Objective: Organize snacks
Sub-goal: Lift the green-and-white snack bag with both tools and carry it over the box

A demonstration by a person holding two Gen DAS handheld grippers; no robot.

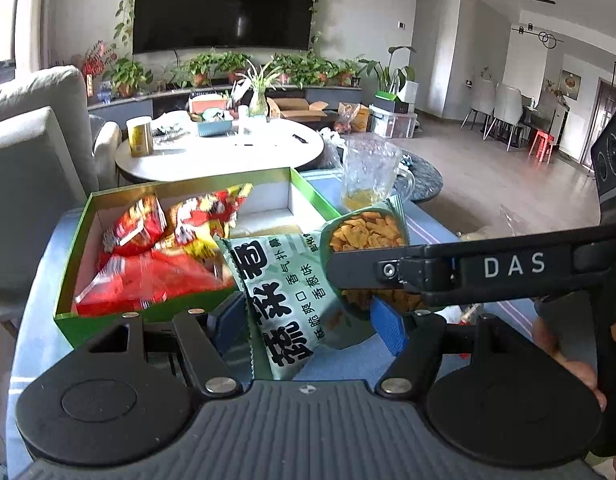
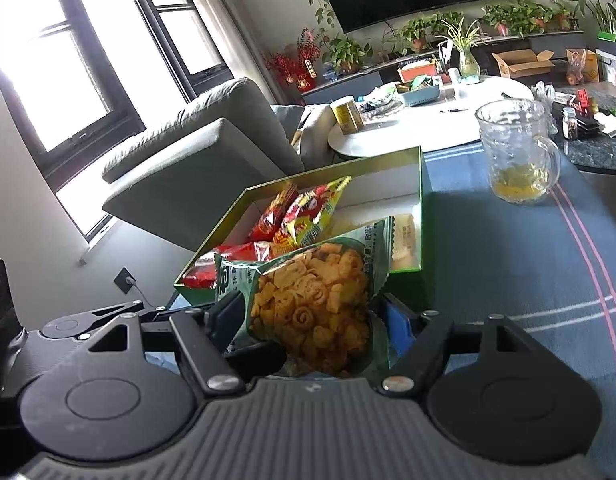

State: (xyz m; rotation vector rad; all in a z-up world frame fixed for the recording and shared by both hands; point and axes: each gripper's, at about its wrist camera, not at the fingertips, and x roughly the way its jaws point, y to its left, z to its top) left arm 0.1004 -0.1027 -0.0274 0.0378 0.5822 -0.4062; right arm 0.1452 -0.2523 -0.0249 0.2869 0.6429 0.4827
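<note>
Looking across a living-room table draped in a blue striped cloth [image 2: 508,280], with a television and potted plants behind. Showing at ten o'clock an open green box [image 1: 187,190], already holding red snack packets [image 1: 147,272] along its left side and leaving bare floor toward its right end, likely room for more. Holding at the centre, just in front of the box's near wall, a pale green snack bag [image 1: 283,280], roughly upright. Pinching its lower part between the narrowed blue pads [image 1: 388,332] of the left gripper [image 1: 312,320]. Clamping its crisp-filled window part with the right gripper [image 2: 312,320], reaching in from three o'clock, probably steadying the floppy pack for lowering into the box. Keeping clear, at one o'clock, of a glass mug [image 1: 368,172].
</note>
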